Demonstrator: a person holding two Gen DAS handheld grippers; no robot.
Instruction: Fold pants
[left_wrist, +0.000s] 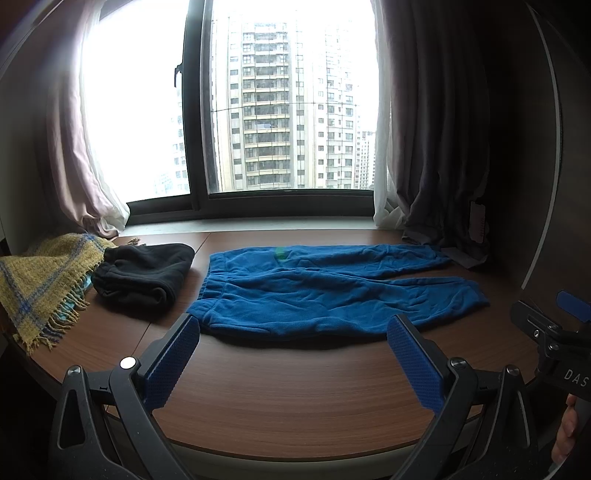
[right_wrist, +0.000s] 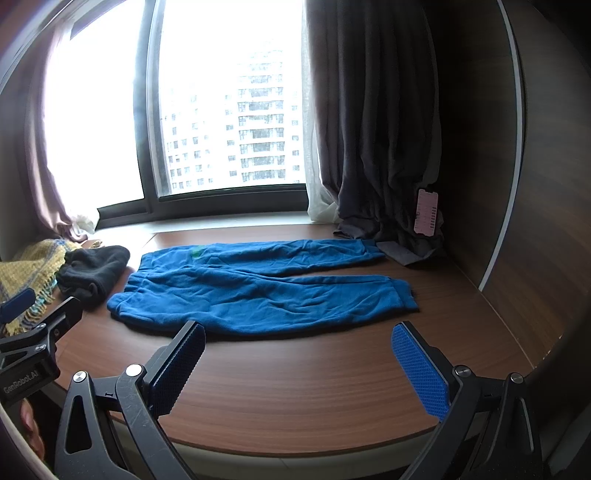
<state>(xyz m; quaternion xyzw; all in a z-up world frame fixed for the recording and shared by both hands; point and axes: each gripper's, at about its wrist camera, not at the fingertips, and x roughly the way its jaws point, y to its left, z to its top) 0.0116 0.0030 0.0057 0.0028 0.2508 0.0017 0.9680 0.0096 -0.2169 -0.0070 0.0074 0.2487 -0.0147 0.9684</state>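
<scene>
Left wrist view: blue pants (left_wrist: 325, 291) lie flat just beyond the left gripper (left_wrist: 295, 354), its jaws spread, empty

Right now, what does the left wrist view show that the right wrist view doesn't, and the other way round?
Only the left wrist view shows the yellow plaid blanket spread nearly in full, its fringe included, and the tower blocks outside sharply.

Only the right wrist view shows the pink tag on the dark curtain clearly.

Both show the blue pants lying flat and unfolded on the wooden table, the folded black garment to their left, and the left gripper and right gripper open, short of the cloth.
</scene>
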